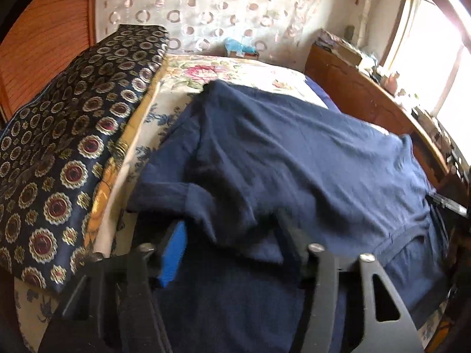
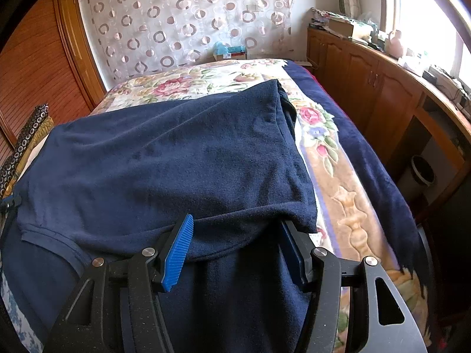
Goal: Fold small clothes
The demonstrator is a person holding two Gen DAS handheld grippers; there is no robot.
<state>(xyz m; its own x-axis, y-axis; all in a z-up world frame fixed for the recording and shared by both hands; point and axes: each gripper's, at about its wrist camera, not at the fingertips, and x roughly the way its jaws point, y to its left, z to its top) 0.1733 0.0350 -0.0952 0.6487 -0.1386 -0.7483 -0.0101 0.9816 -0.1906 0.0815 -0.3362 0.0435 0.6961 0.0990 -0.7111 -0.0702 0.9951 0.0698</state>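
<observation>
Where sunlight (window-side) falls, garment (image 2: 164,158) covers floral bedspread (image 2: 206,79).

The left gripper (image 1: 229,253) sits at 6 o'clock, its fingers (image 1: 173,256) spread apart, with the navy garment (image 1: 294,161) draped over and between them. A dark patterned cushion (image 1: 67,153) lies at 9 o'clock on the floral bedspread (image 1: 235,70).
</observation>
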